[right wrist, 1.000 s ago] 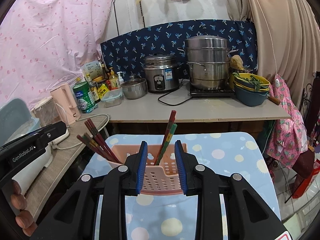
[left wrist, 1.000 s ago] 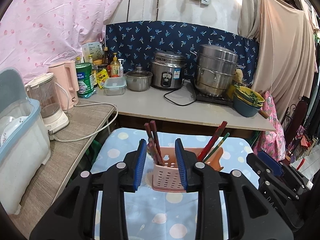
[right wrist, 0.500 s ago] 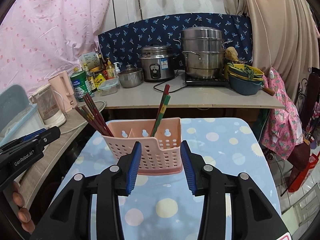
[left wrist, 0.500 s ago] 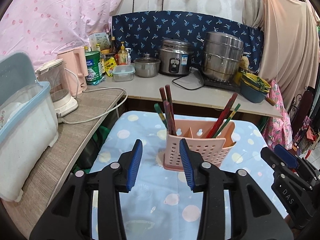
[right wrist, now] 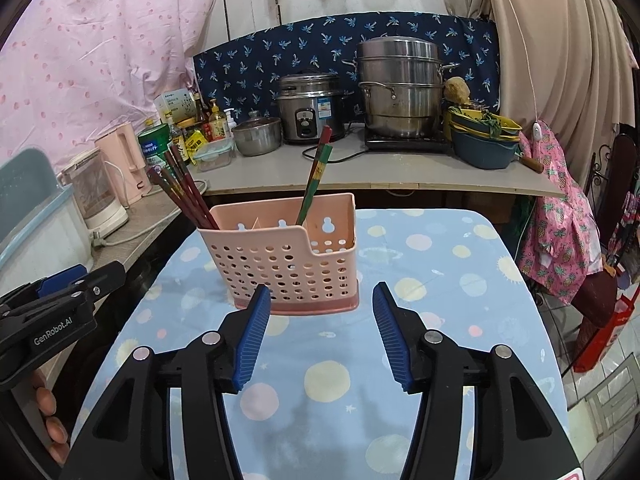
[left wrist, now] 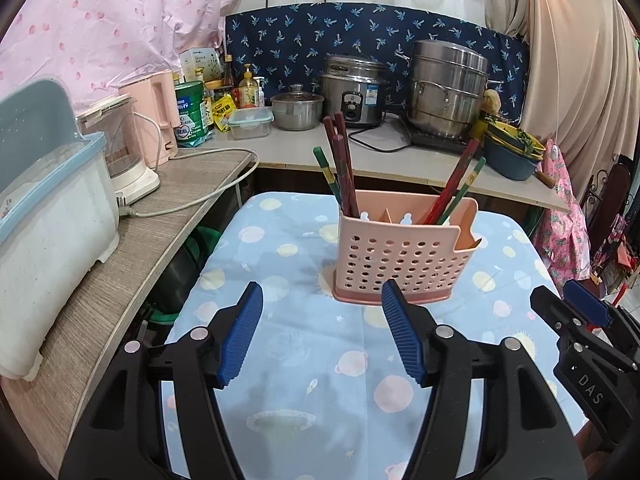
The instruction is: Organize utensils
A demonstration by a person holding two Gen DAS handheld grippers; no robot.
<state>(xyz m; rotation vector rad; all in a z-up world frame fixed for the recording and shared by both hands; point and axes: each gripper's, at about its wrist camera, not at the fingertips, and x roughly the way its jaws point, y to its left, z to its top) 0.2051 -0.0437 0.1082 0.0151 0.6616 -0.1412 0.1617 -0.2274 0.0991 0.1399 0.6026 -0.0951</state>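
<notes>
A pink perforated utensil holder (left wrist: 400, 256) (right wrist: 284, 264) stands upright on the table with the blue planet-print cloth (left wrist: 320, 380) (right wrist: 440, 264). Several dark red and green chopsticks (left wrist: 340, 168) (right wrist: 180, 192) lean in its left compartment. One red and one green chopstick (left wrist: 456, 184) (right wrist: 316, 176) lean in its right compartment. My left gripper (left wrist: 322, 334) hovers low in front of the holder, jaws opening, nothing between them. My right gripper (right wrist: 320, 336) is also in front of the holder, jaws opening and empty. Each gripper shows at the edge of the other's view.
A grey counter (left wrist: 392, 160) behind the table carries a rice cooker (left wrist: 352, 92), a steel steamer pot (left wrist: 448, 88), stacked bowls (left wrist: 512, 148) and bottles. On the left shelf stand a white and blue bin (left wrist: 48, 224), a blender (left wrist: 124, 148) and a cable. Clothes hang at the right.
Both grippers have pulled back from the holder and sunk lower, and their jaws have widened. The holder, earlier framed between the jaws, now stands free on the cloth beyond the fingertips.
</notes>
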